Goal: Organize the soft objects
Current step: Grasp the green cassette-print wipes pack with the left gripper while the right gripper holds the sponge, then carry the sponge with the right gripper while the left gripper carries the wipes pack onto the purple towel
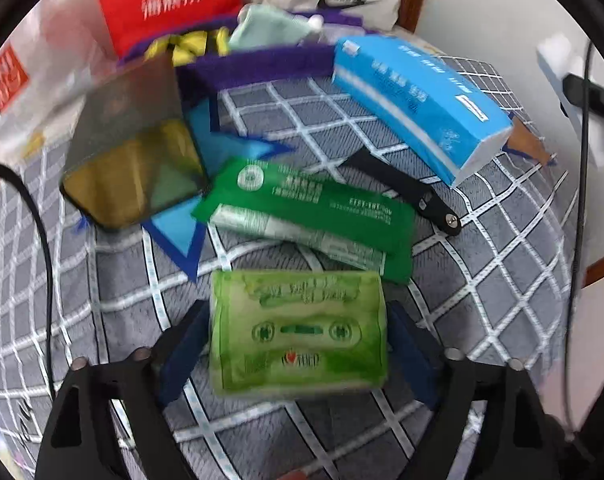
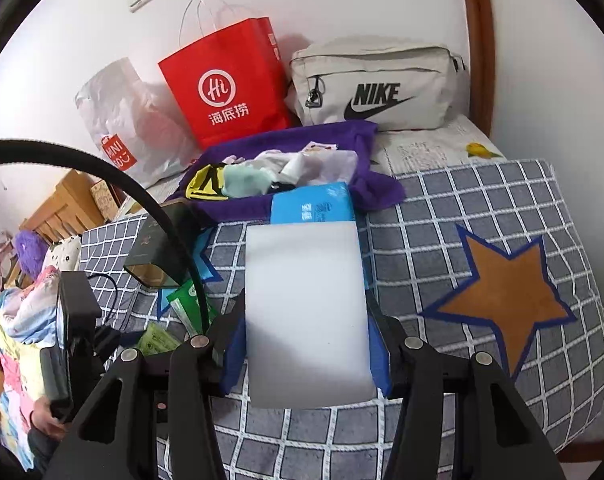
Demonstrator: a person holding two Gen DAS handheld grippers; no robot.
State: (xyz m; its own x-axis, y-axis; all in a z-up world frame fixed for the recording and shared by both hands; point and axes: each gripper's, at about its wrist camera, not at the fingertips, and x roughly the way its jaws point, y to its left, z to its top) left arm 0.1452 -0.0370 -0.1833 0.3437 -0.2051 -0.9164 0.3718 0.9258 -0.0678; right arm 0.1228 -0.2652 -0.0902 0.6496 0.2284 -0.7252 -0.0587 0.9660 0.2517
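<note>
Both packs look light and squashy, soft plastic over stacked tissue, so they should give under pressure and are best held across the short middle of the long sides, where the fill is firmest; pinching the loose film at the ends would likely slip. The left tool (image 1: 298, 344) is clamped on the pale green tissue pack (image 1: 298, 330), which sits squarely between its blue pads just above the checked bedspread (image 1: 482, 280). Ahead of it lies a dark green pack (image 1: 314, 216) (flatter, with a crinkled seam). The right tool (image 2: 306, 344) grips the blue tissue pack (image 2: 304, 292), its white end face toward the camera and its blue printed top pointing away toward the purple cloth (image 2: 286, 196) heaped with small items beyond the fingers.
</note>
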